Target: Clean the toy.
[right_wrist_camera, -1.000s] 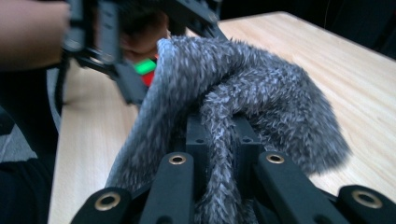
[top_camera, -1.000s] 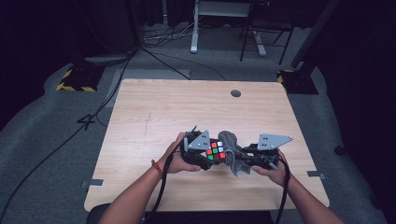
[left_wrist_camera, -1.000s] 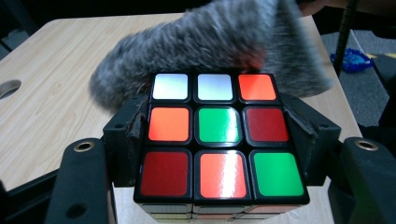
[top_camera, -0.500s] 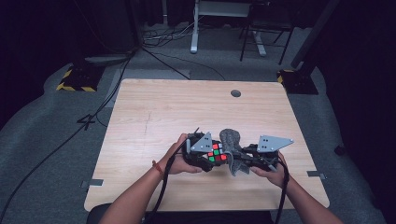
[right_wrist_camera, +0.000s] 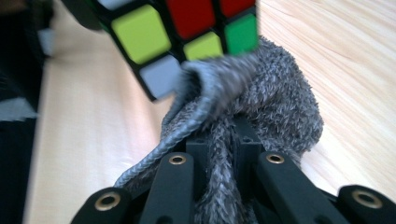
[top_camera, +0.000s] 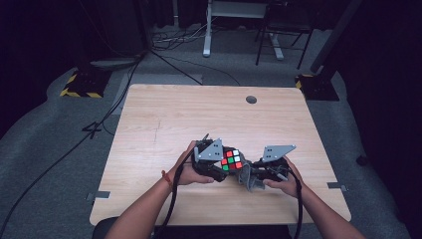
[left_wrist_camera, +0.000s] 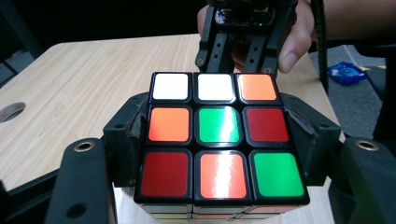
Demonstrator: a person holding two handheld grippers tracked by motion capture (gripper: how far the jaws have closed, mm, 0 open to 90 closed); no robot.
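A glossy plastic finish is shown by the cube [left_wrist_camera: 219,140], its stickers catching glare. The grey cloth [right_wrist_camera: 261,107] is seen as rough, fuzzy knit (corded along one edge). Matt black plastic is presented by the gripper jaws; pale wood grain by the table [top_camera: 174,114].

Light wood counter [top_camera: 164,124] with a round cable hole [top_camera: 251,99] near its far edge. Grey carpet floor [top_camera: 59,149] around it, black cables [top_camera: 174,62] trailing across. Yellow-black striped base [top_camera: 79,87] at the far left, another dark base [top_camera: 318,84] far right. White desk leg [top_camera: 206,30] and chair legs [top_camera: 278,45] behind. Blue wrapper [left_wrist_camera: 345,73] on the floor.
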